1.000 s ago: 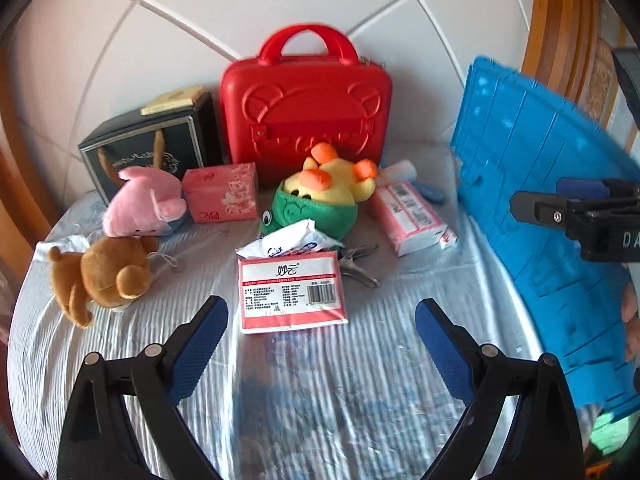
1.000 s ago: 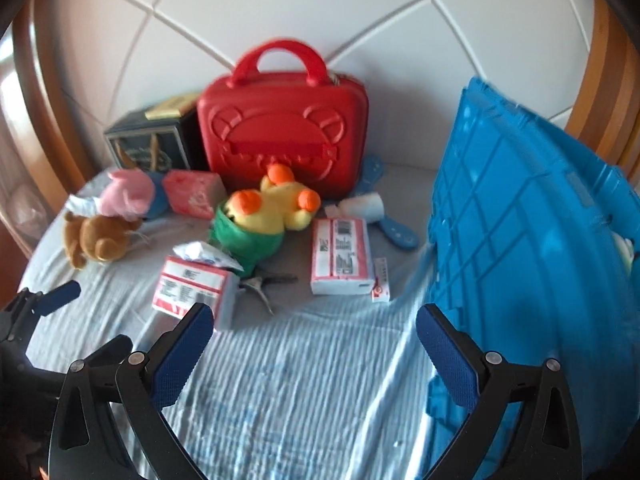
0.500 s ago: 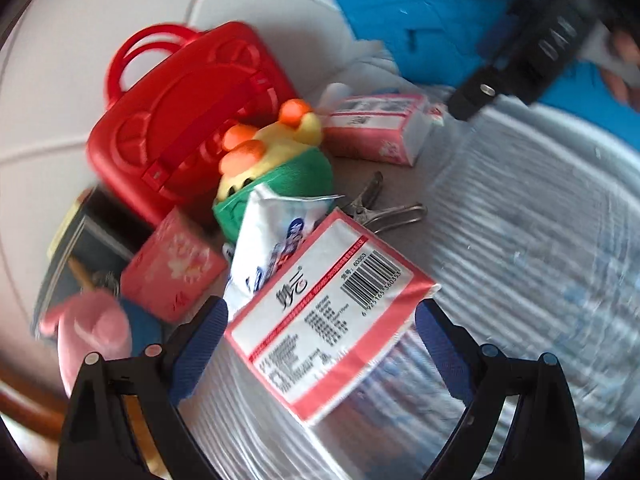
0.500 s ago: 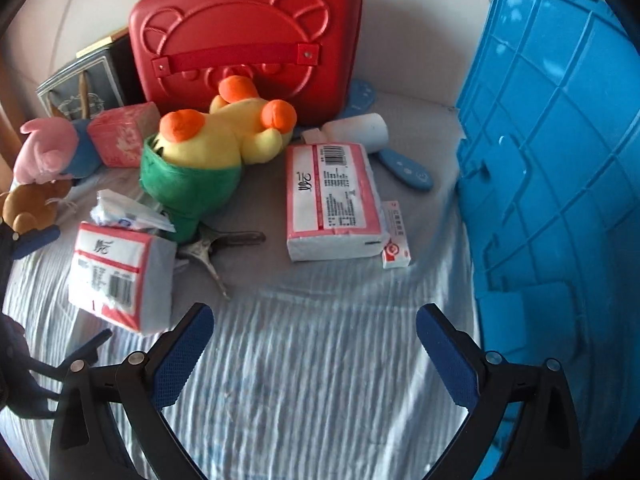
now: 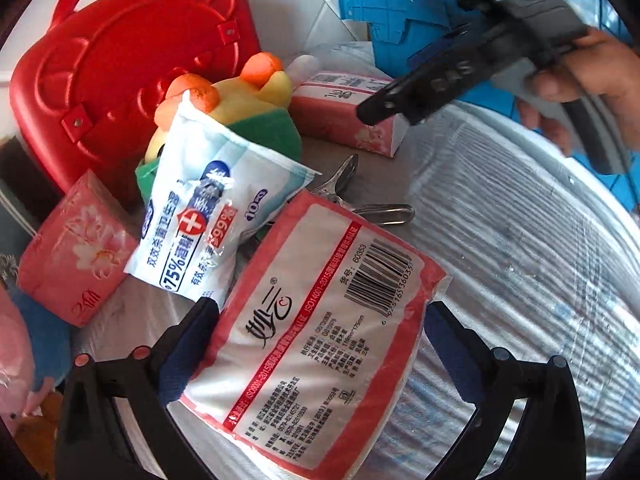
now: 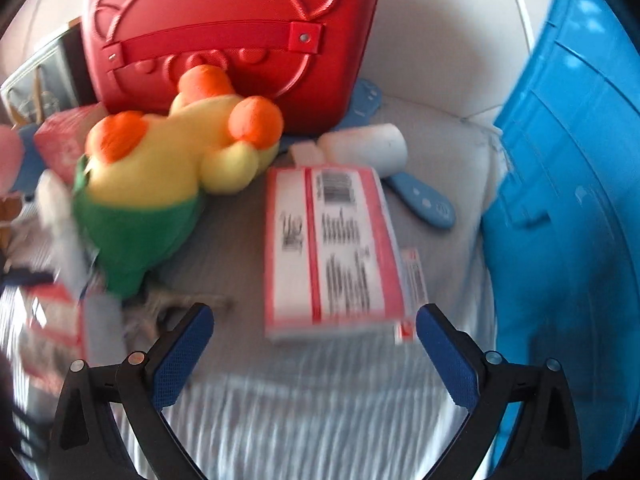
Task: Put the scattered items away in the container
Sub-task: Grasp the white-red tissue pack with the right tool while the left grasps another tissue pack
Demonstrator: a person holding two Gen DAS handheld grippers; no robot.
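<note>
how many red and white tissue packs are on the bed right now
2. One tissue pack lies between the left tongs; another lies before the right tongs. Others may be hidden.

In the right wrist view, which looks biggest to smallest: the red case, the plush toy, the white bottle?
1. Red case
2. Plush toy, though it lies nearer the camera
3. White bottle
</note>
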